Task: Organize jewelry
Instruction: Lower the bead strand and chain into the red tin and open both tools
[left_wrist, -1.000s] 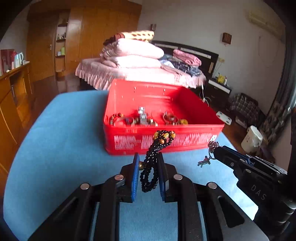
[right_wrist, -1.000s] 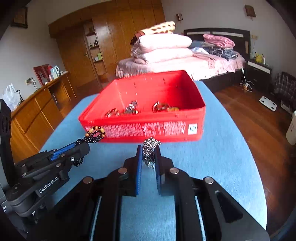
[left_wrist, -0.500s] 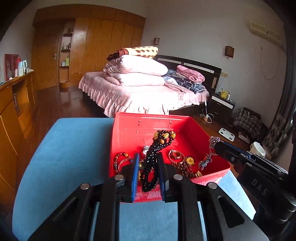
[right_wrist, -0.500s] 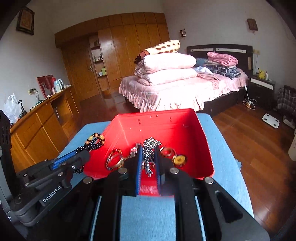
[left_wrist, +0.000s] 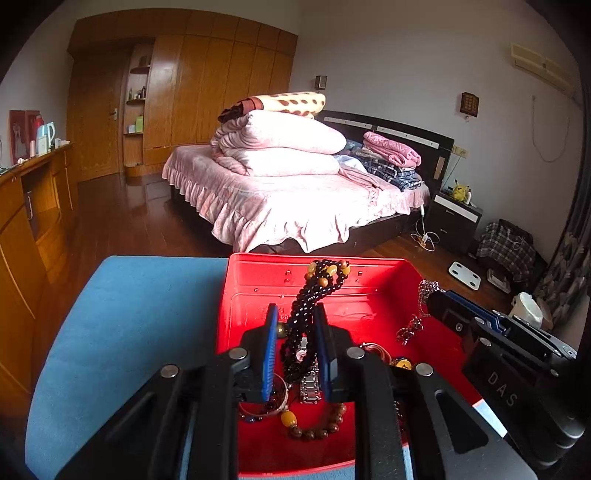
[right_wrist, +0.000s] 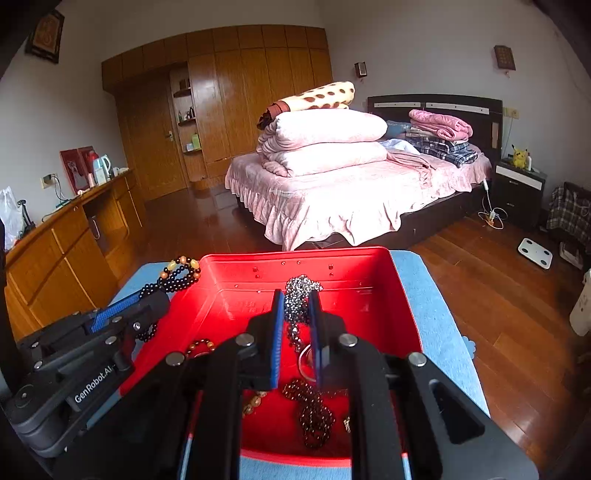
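A red plastic box (left_wrist: 255, 291) (right_wrist: 373, 266) stands on a blue cloth-covered table (left_wrist: 140, 314). My left gripper (left_wrist: 295, 317) is shut on a black bead necklace with amber beads (left_wrist: 314, 295), held over the box's inside; it also shows in the right wrist view (right_wrist: 173, 275). My right gripper (right_wrist: 296, 306) is shut on a silver chain (right_wrist: 297, 295), also over the box; the chain shows in the left wrist view (left_wrist: 424, 295). Bracelets, rings and a watch band (left_wrist: 308, 384) lie on the box floor.
The blue table edge (right_wrist: 443, 325) drops to a wooden floor on the right. A bed with pink bedding (left_wrist: 295, 192) stands beyond the table. A wooden cabinet (right_wrist: 55, 258) runs along the left wall.
Both grippers have moved forward and up, from in front of the box's near wall to above its inside, each still holding its jewelry.
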